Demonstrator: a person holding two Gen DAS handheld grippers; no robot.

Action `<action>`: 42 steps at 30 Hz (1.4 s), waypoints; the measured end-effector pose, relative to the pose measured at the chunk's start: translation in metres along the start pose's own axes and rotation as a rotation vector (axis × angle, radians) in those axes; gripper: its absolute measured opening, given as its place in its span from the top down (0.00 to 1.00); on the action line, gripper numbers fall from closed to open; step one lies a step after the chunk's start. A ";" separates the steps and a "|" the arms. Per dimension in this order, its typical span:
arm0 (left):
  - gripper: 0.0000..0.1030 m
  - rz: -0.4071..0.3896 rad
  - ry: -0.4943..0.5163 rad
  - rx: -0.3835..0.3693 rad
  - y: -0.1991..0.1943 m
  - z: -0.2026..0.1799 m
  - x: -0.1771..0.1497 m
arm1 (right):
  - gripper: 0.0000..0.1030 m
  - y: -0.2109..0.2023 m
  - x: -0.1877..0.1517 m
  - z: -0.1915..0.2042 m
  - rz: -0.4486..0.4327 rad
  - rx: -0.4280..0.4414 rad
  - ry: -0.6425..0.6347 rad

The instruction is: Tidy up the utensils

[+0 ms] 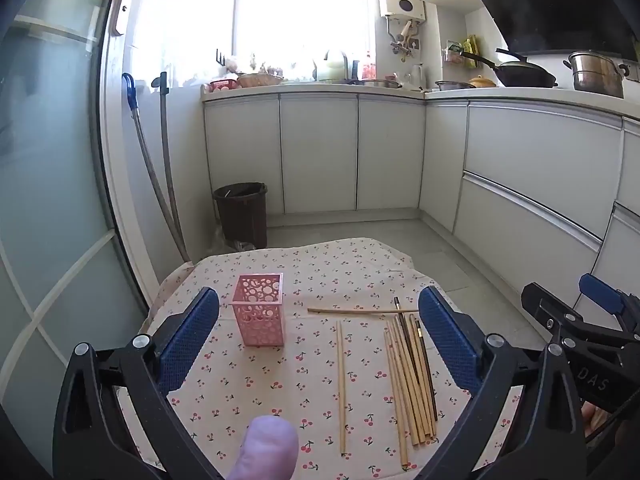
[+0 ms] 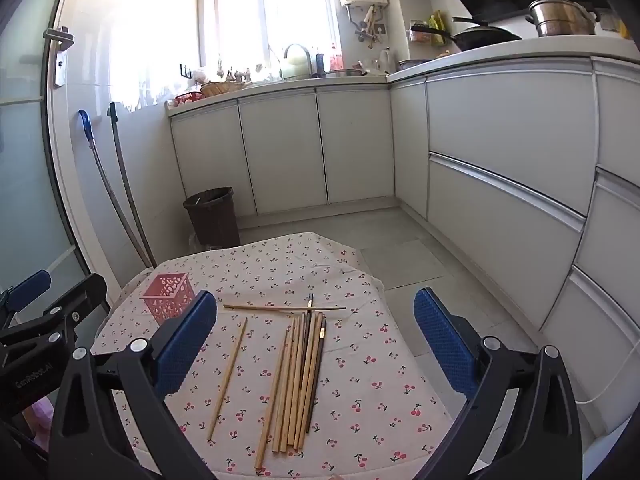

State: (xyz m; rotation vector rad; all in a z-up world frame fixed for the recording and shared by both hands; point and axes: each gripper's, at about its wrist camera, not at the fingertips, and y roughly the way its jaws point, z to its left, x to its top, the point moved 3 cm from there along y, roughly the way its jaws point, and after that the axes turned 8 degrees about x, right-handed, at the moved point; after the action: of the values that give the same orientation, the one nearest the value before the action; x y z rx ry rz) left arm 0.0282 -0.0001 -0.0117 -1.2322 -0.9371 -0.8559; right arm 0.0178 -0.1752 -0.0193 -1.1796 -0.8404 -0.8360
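Chopsticks [image 2: 298,380] lie beside pink holder [image 1: 260,310]; both grippers' fingers spread, empty

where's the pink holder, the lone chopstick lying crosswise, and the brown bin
pink holder [image 1: 262,314], left wrist view, on its perforated front wall
crosswise chopstick [image 2: 280,307], right wrist view, mid-shaft
brown bin [image 1: 244,216], left wrist view, on its side wall
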 end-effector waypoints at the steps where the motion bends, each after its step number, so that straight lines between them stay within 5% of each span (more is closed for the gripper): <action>1: 0.07 0.000 0.000 0.001 0.000 0.000 0.000 | 0.06 0.000 0.000 0.001 0.002 0.001 -0.001; 42: 0.07 0.033 -0.005 0.010 0.008 0.001 -0.006 | 0.07 0.007 -0.008 -0.006 0.018 0.000 0.023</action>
State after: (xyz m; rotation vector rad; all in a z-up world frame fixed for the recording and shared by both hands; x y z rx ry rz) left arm 0.0333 0.0025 -0.0197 -1.2381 -0.9214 -0.8219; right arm 0.0210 -0.1789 -0.0303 -1.1740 -0.8099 -0.8330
